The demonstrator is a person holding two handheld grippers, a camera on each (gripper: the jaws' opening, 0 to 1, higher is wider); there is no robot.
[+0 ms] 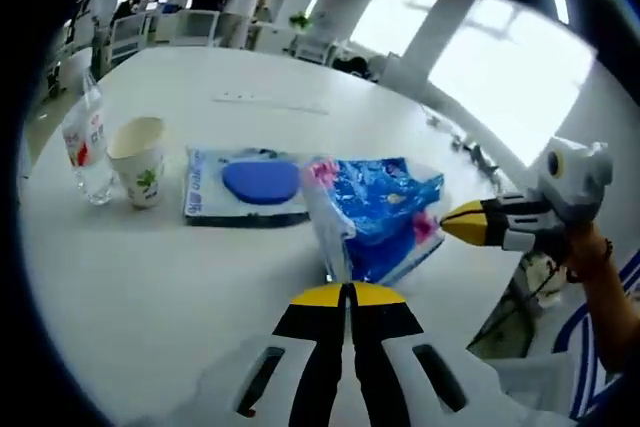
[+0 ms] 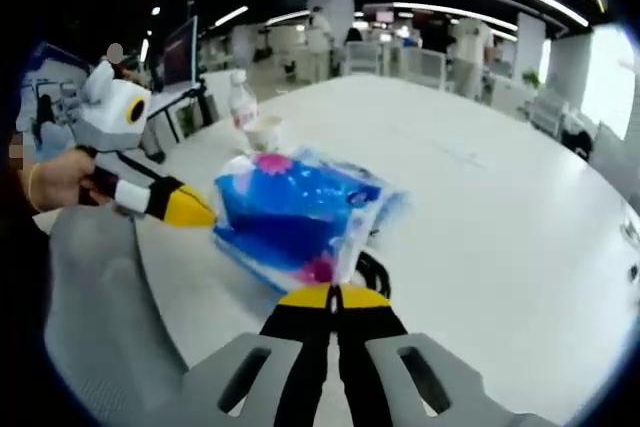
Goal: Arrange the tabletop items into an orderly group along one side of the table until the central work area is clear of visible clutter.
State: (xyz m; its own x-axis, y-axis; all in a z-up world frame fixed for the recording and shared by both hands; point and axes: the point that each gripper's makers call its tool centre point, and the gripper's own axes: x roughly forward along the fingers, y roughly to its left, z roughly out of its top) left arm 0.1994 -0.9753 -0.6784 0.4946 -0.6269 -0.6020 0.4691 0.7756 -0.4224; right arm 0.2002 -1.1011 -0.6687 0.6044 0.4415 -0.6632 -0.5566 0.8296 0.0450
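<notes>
tissue pack (image 1: 380, 212) sits just ahead of both grippers, left gripper (image 1: 348, 292) clenched on its wrapper, right gripper (image 2: 335, 295) clenched at its edge. looks mid-move; next it needs sliding beside the pouch (image 1: 245, 185) and cup (image 1: 138, 160).

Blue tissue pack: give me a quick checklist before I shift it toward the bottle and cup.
1. Left tongs shut at the near edge of the blue tissue pack: whether they pinch its wrapper, cannot tell.
2. Right tongs at the pack's other side, tips shut: ok; real hold, cannot tell.
3. Pack lies flat on the white table: ok.
4. Wipes packet with the blue lid lies directly between the pack and the paper cup: path not ok.
5. Cup and water bottle upright, side by side at the edge: ok.
</notes>
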